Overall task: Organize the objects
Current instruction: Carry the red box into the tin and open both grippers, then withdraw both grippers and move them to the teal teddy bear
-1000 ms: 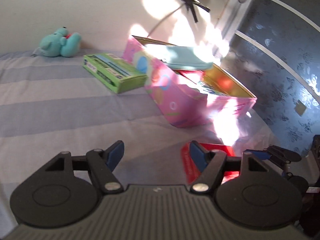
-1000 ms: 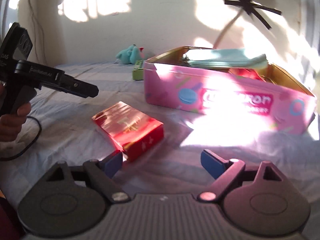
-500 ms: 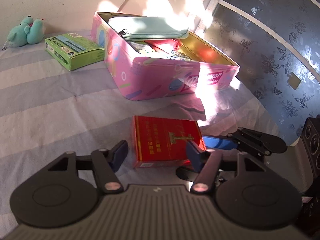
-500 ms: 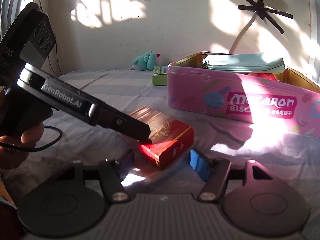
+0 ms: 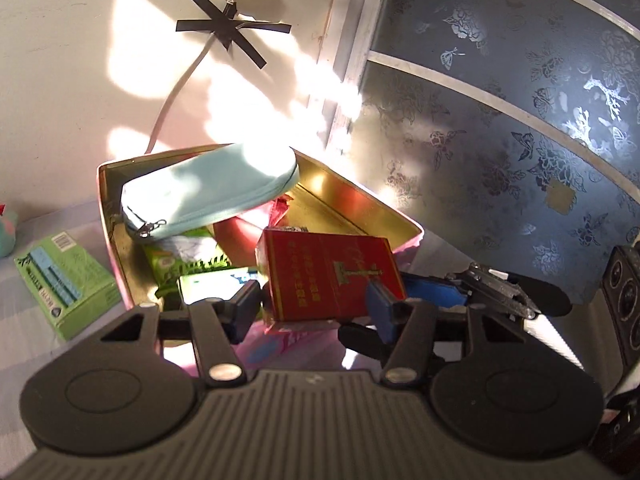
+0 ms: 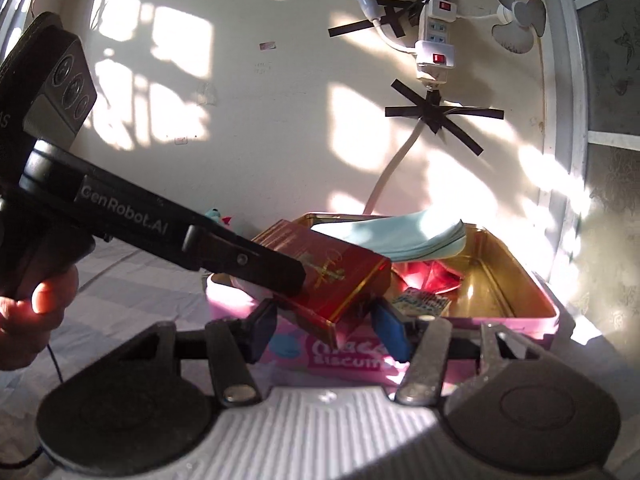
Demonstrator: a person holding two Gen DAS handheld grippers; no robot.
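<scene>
Both tongs pinch one red box: in the left wrist view the left tongs [image 5: 316, 306] press their blue pads on the two sides of the red box [image 5: 328, 276], which hangs tilted above the near end of the open pink tin [image 5: 105, 216], clear of the striped bedsheet [image 5: 24, 344]. Inside the tin lie a pale blue zip pouch [image 5: 208, 192], a green packet [image 5: 180, 256] and a white-and-blue pack; a green carton [image 5: 66, 284] lies on the bed just beside the tin's left wall. At the right of this view the right tongs [image 5: 432, 294] reach in to the box's far edge. In the right wrist view those right tongs [image 6: 324, 330] are closing on the lower corner of the red box [image 6: 340, 276], while the left tool's black finger [image 6: 256, 260] lies across its top, and a hand [image 6: 36, 300] grips that tool's handle at the left edge. Two grips on one glossy box could fight each other, I judge: if either pulls off line, the carton may twist out, or snag the pouch overhanging the tin. Each tool points forward and somewhat down toward the tin, left one angled in from the side.
</scene>
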